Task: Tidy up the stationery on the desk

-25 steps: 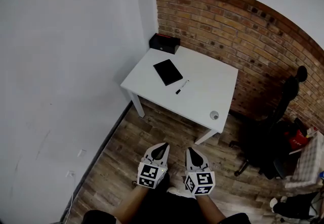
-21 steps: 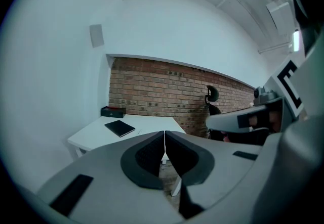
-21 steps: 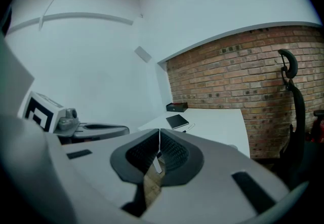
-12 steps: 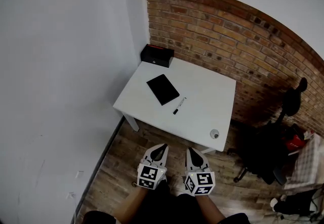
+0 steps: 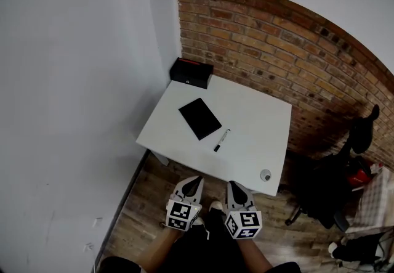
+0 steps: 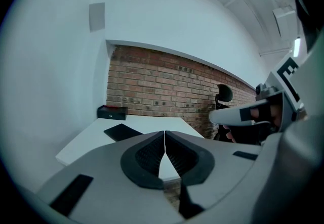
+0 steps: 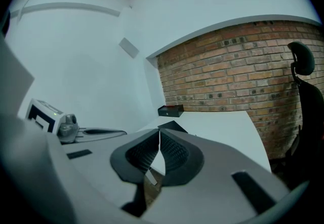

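White desk (image 5: 258,102) sits in a corner, plain wall (image 5: 61,81) left, brick wall (image 5: 277,37) behind; wood floor (image 5: 138,204) runs open along its near edge — a black chair (image 5: 329,185) crowds the right. On it: black box (image 5: 191,73) far left, dark pad (image 5: 199,118), pen (image 5: 221,140) mid-desk. Left gripper (image 5: 194,179) and right gripper (image 5: 234,184) hang short of the near edge, well apart from the pen. Left gripper view: jaws together, empty, pad ahead. Right gripper view — jaws together, empty, box far ahead.
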Demonstrator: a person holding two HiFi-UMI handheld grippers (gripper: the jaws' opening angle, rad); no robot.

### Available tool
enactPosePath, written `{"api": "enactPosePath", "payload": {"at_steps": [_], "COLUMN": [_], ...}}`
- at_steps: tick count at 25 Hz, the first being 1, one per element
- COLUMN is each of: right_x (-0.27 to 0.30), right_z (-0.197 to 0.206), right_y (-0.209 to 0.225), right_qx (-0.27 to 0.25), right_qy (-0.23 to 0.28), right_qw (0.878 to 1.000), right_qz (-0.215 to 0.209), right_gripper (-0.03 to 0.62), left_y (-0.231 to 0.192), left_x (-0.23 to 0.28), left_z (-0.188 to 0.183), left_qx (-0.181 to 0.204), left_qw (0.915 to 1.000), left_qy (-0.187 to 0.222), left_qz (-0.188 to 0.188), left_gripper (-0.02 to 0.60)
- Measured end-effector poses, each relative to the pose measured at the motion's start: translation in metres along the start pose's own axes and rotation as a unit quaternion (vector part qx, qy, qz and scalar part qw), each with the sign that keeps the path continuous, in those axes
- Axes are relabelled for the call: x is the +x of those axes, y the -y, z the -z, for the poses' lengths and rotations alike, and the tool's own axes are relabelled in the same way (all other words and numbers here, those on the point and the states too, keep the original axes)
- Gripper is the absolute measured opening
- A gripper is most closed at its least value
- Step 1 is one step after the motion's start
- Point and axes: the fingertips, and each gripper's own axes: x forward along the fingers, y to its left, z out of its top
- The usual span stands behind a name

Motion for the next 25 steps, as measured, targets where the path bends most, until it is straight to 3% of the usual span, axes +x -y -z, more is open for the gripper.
{"api": "enactPosePath", "payload": {"at_steps": [11, 25], "right_x": [0.085, 0.242], "right_z": [-0.01, -0.048], "right_y": [0.02, 0.038], "right_qx": [0.008, -0.002], "right_qy": [-0.006, -0.036], "right_qw": [1.0, 0.999], "right_qz": [-0.012, -0.036], "right_gripper": [0.023, 0.023], "left_y": [-0.06, -0.168], "left_x": [0.061, 0.149], "left_z": [0.002, -0.032], "left_qx": [-0.007, -0.005], "left_qw": [0.9998, 0.9988], "left_qy": [-0.014, -0.035], "left_qz": [-0.015, -0.032], "left_gripper": [0.015, 0.015]}}
